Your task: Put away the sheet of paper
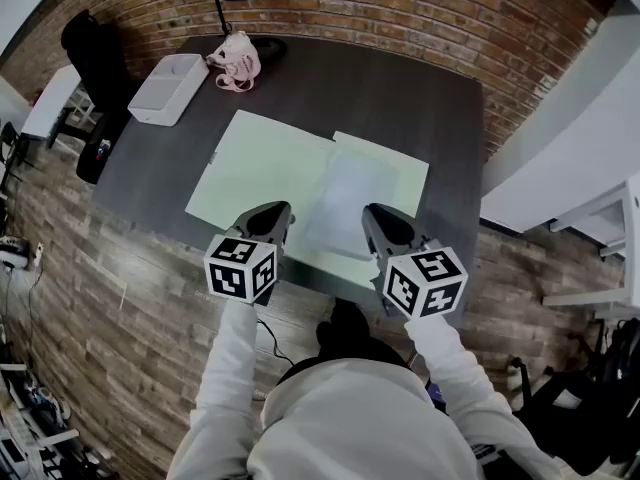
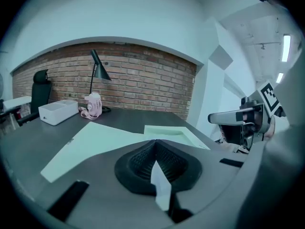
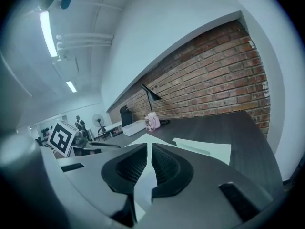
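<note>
Brick wall [image 1: 400, 8] backs a dark table [image 1: 430, 98]. An open pale green folder [image 1: 265, 163] lies flat on the table. The sheet of paper [image 1: 348, 193] sits over the folder's right half, its near edge gripped at two points. The left gripper [image 1: 272, 214] is clamped on the sheet's near left edge, with a sliver of paper showing between the closed jaws. The right gripper [image 1: 378, 214] is likewise clamped on the near right edge. A white box [image 1: 168, 88] and a pink pouch [image 1: 236, 60] rest at the far left corner.
</note>
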Motion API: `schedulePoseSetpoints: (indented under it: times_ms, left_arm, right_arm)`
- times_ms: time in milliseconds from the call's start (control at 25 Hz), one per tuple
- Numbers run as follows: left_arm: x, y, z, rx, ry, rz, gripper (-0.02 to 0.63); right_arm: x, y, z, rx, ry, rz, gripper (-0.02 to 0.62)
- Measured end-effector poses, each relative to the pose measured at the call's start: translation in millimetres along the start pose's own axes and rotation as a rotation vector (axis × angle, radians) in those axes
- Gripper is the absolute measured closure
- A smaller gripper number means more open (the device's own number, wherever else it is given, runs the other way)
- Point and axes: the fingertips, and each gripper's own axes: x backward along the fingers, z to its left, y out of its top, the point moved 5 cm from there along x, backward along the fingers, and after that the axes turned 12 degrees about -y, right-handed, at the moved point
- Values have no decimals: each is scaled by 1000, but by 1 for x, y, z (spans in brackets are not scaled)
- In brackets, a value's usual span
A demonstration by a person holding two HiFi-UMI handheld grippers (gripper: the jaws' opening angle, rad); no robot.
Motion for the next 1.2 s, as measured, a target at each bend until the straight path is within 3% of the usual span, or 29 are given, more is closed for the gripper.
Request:
schedulePoseSetpoints:
  times_ms: [560, 1200]
  left_arm:
    - [86, 10, -12, 14, 186, -193, 588]
    - [137, -8, -21, 47, 288, -250, 588]
  right_arm:
    - [20, 5, 19, 79, 42, -65, 568]
    - [31, 0, 31, 141, 59, -94, 568]
